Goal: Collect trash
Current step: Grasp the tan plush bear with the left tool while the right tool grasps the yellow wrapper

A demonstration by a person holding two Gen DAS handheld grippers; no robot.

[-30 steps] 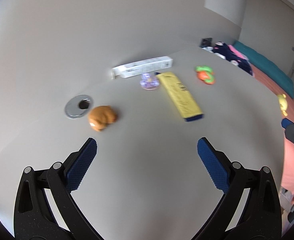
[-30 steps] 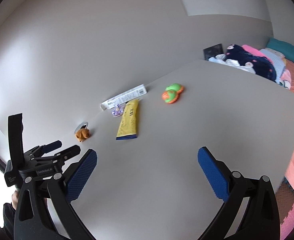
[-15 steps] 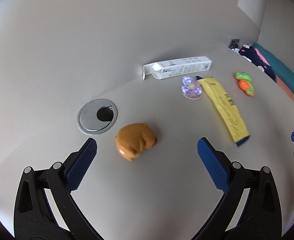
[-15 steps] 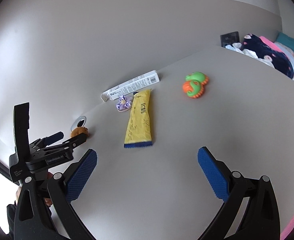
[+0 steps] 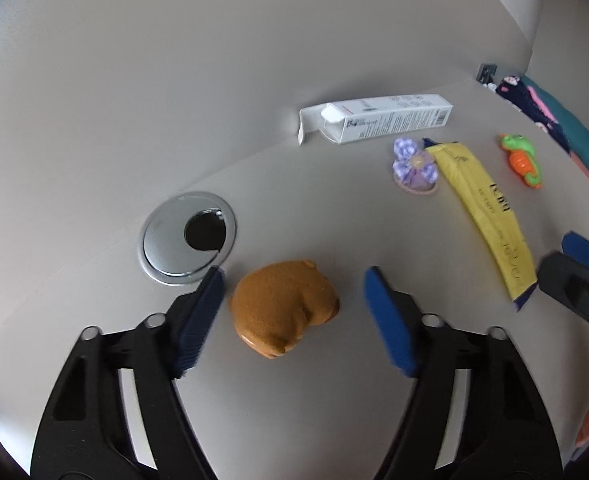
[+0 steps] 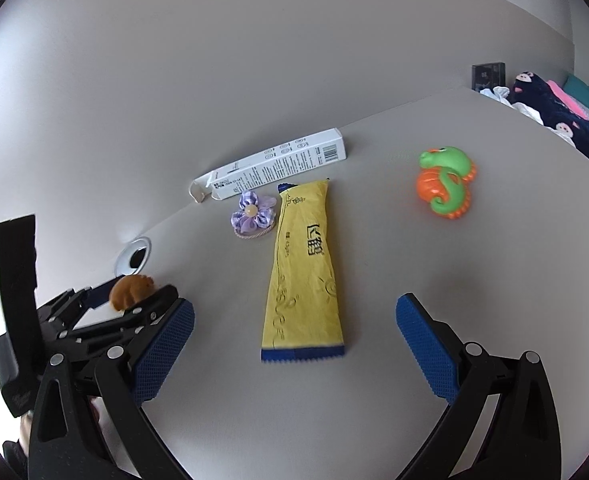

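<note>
Left wrist view: we are looking down on a pale grey counter (image 5: 334,420) against a plain wall, with a chrome cable grommet (image 5: 188,236) set in it and a bed (image 5: 574,136) beyond its far end. A white carton (image 5: 378,119) is carrying small print and a barcode we cannot read; the yellow wrapper (image 6: 304,272) is showing black Chinese characters. Our left tool (image 5: 294,312) has just been closing, its pads flanking the brown plush toy (image 5: 284,310) without touching. Our right tool (image 6: 294,348) is standing wide, empty, over the wrapper's blue end. A purple flower (image 6: 252,214) and green-orange seahorse (image 6: 446,186) are lying nearby.
</note>
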